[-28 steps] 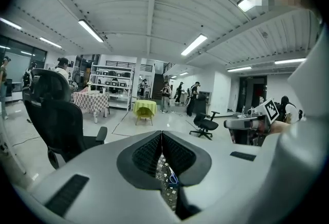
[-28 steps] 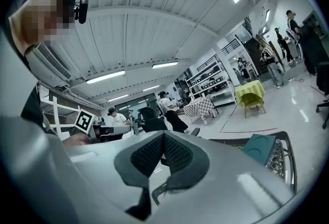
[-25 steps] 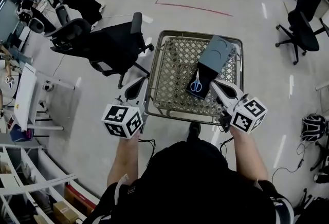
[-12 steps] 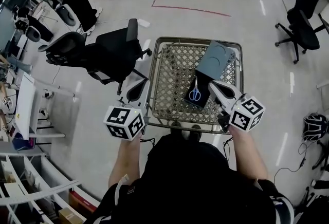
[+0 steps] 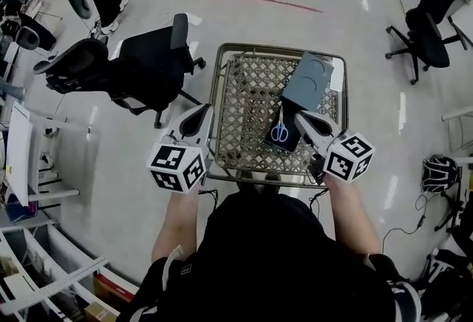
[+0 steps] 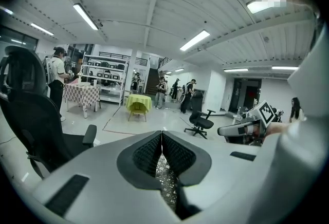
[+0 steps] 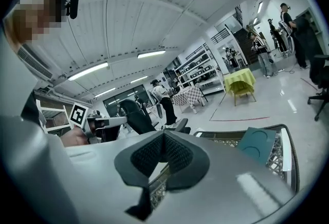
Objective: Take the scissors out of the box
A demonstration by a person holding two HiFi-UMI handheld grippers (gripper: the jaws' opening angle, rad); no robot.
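Head view: blue-handled scissors [image 5: 279, 132] lie in an open dark box [image 5: 288, 108] on the wire-mesh desk [image 5: 247, 106]. Left gripper [image 5: 199, 114] and right gripper [image 5: 301, 118] hover near it, jaws closed on nothing.

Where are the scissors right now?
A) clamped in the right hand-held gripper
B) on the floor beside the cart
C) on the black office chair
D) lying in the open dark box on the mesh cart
D: the head view shows the blue-handled scissors lying inside the open dark box on the mesh cart.
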